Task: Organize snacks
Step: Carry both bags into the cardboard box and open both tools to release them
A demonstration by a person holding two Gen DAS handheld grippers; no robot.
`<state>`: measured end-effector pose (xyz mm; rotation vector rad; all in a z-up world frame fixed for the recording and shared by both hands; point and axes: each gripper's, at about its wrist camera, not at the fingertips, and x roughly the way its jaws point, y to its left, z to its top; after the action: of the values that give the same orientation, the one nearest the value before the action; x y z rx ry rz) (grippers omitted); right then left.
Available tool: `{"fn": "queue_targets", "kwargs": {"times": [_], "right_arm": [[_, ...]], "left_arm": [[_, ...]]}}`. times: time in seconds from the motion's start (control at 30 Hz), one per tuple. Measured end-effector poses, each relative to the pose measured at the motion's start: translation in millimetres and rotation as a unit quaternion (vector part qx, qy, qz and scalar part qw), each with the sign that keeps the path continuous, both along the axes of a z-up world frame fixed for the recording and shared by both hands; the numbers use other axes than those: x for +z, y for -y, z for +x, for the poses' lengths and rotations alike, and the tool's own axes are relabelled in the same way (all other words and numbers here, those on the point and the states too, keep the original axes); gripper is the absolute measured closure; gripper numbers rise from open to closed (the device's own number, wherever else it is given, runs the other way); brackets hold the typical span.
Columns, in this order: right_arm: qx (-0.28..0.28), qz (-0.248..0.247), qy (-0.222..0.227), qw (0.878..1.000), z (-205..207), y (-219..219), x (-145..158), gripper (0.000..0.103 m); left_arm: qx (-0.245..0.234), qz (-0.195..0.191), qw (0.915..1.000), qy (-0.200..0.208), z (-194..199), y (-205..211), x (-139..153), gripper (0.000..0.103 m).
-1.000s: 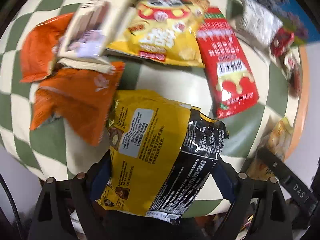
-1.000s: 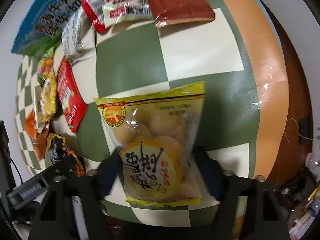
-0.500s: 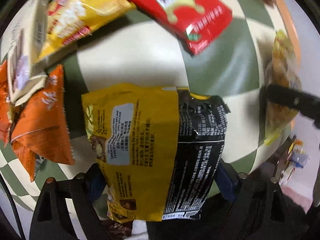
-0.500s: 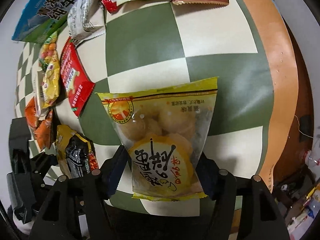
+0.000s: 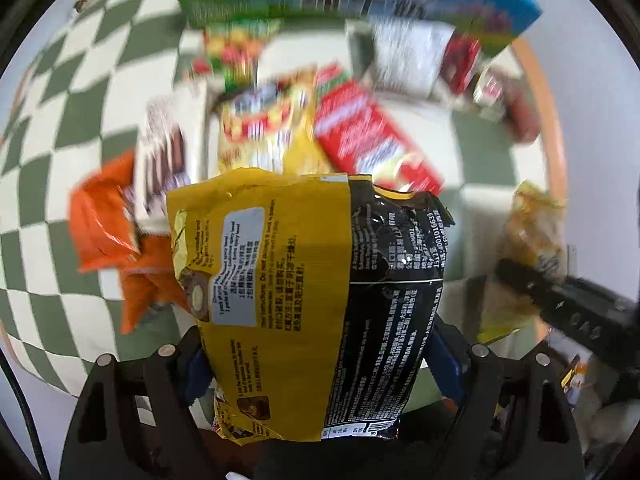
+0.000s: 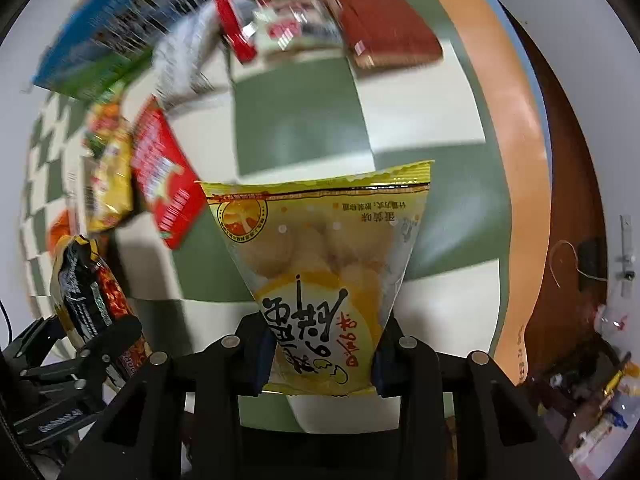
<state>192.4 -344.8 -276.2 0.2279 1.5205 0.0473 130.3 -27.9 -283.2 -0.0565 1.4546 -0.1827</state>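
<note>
Two grippers each clamped a packet above the green-and-white checked table (image 6: 304,120). The left gripper (image 5: 320,356) pinched a yellow-and-black noodle packet (image 5: 308,292) by its lower end; the right gripper (image 6: 320,354) squeezed a clear yellow pastry bag (image 6: 324,256). Beyond the noodle packet, the left view alone showed orange pouches (image 5: 108,232) at its left. A red packet (image 5: 368,140) lay behind it, blurred. Only the right view showed a dark-red pouch (image 6: 392,32) near the table's orange edge (image 6: 516,140).
</note>
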Motion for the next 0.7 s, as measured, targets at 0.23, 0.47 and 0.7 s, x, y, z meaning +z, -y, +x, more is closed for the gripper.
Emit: {"fn": "queue_targets", "kwargs": {"times": [0.23, 0.47, 0.7], "right_arm": [[0.009, 0.067, 0.056, 0.996, 39, 25, 77, 0.064], [0.022, 0.103, 0.148, 0.983, 139, 34, 173, 0.064], [0.052, 0.081, 0.162, 0.982, 274, 21, 186, 0.064]], "left_arm": [[0.028, -0.047, 0.9972, 0.051, 29, -30, 86, 0.016], [0.024, -0.059, 0.9911, 0.117, 185, 29, 174, 0.016], [0.028, -0.044, 0.9954, 0.081, 313, 42, 155, 0.016]]}}
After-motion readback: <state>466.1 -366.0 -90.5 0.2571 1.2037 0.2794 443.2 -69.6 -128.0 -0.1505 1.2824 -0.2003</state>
